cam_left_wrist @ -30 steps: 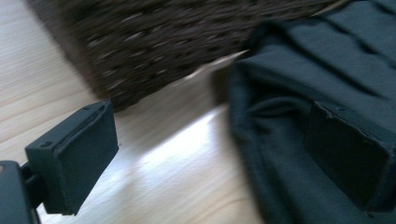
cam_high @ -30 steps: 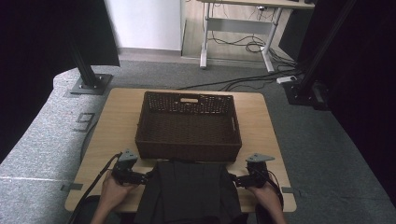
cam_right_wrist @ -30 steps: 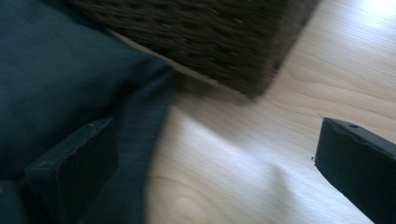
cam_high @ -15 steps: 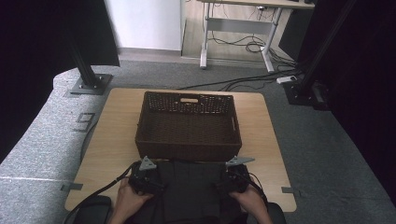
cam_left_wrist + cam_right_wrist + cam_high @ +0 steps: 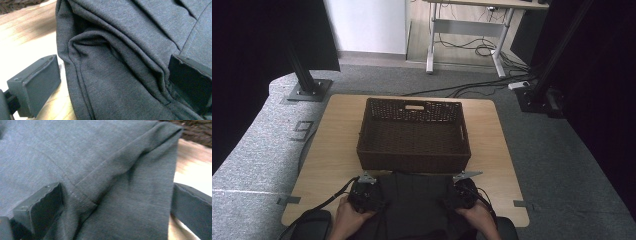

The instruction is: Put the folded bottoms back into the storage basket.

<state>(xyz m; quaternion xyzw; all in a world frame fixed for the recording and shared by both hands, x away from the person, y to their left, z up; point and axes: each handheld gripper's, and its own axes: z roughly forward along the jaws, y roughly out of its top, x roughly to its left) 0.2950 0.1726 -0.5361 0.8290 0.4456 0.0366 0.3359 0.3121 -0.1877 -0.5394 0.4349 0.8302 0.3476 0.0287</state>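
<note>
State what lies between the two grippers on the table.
A dark grey garment lies between the left gripper and right gripper in the high view, in front of the basket. Each gripper view shows its folds between open fingers.

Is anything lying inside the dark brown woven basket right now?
No: in the high view the dark brown woven basket shows only its bare woven floor, while the dark grey folded garment lies on the table before it.

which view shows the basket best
The high view: the whole brown wicker basket sits mid-table, its inside visible, just beyond the dark folded garment. The left gripper view catches a blurred corner of it; the right gripper view a blurred strip.
</note>
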